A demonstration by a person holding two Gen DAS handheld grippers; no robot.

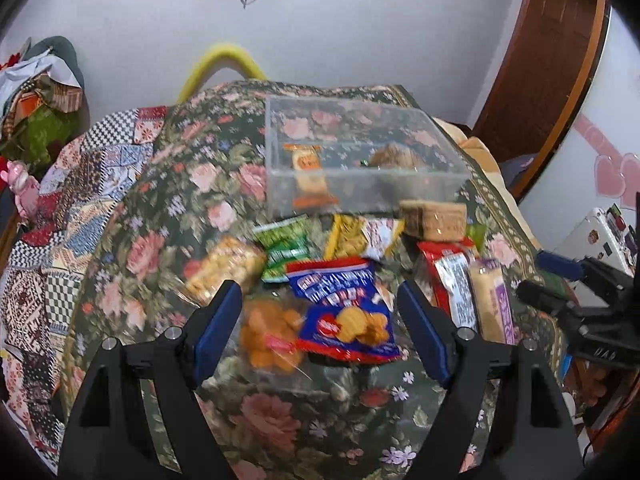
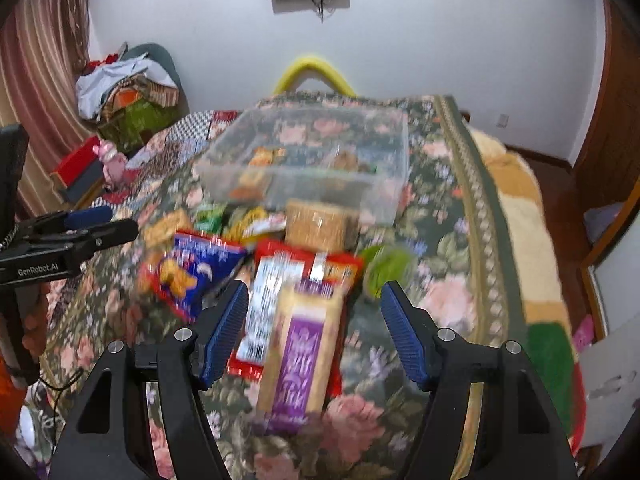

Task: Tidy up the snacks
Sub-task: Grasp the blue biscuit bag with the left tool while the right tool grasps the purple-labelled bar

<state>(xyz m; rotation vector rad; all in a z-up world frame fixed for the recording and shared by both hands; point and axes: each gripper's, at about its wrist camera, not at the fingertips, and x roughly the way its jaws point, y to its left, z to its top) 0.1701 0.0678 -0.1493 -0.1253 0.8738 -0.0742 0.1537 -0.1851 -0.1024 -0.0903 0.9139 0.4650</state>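
Parted left tongs (image 1: 320, 300) above snack packets (image 1: 344, 320)

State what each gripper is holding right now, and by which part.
Nothing is held. The left gripper is open over the blue cracker bag; the right gripper is open over the purple-labelled biscuit pack, pads clear of it.

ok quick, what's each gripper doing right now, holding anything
Left gripper: open, holding nothing, above the blue and red biscuit packet.
Right gripper: open, holding nothing, above the long beige packet with a purple label.
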